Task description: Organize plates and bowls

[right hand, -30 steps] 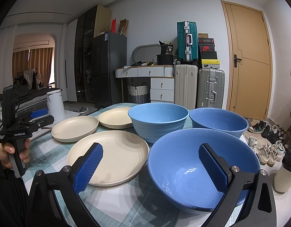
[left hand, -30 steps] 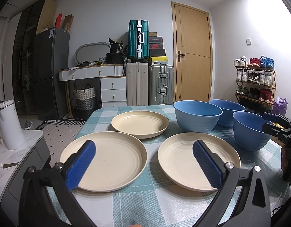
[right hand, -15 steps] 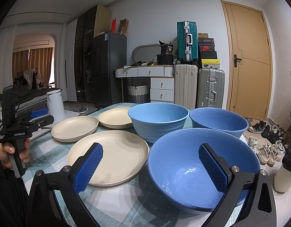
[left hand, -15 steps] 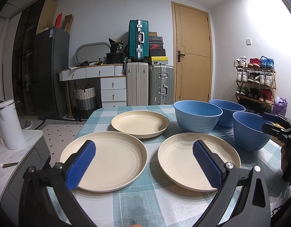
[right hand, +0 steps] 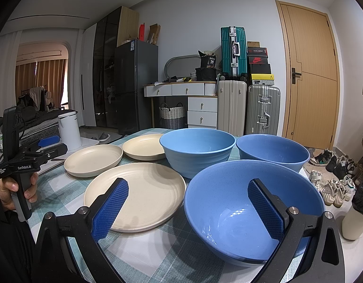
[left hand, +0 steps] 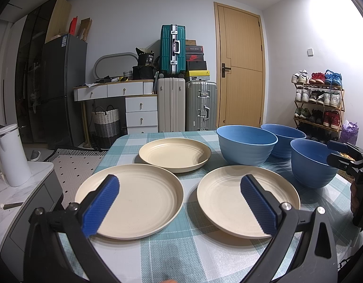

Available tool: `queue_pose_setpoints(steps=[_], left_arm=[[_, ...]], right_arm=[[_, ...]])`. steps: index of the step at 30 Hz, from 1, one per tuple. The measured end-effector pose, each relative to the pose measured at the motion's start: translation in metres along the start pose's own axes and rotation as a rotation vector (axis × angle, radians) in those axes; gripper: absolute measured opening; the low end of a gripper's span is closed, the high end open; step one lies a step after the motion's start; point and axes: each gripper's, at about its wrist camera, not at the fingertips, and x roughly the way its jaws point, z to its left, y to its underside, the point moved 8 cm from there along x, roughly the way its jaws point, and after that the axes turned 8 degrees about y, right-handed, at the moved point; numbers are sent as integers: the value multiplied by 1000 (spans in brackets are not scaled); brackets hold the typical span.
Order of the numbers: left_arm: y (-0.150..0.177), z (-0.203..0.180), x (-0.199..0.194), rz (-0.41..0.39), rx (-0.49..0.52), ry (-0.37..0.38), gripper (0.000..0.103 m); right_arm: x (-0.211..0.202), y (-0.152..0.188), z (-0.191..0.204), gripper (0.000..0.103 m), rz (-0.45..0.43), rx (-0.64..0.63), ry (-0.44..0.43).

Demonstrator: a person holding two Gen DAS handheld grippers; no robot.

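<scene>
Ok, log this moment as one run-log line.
stage: start, nothing stacked | left claw: open, empty, over plates | right claw: open, empty, at near bowl | table: three plates, three bowls

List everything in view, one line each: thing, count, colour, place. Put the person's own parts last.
plates: 3, cream, left side of the table, not stacked
bowls: 3, blue, right side, not nested
table: 1, teal-and-white check cloth
suitcases: 3, teal, cream, silver, back wall
fridge: 1, dark, left
drawer unit: 1, white
door: 1, wooden
shoe rack: 1, right
kettle: 1, white, side counter
left gripper: open, over the plates
right gripper: open, at the nearest bowl
hand: 1, holding the left gripper
</scene>
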Motion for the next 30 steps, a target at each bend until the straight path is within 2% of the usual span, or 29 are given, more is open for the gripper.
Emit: queue_pose_setpoints(steps=[30], left_arm=[[0, 0, -3, 1, -2, -15, 103]], right_arm=[[1, 1, -2, 103, -6, 1, 8]])
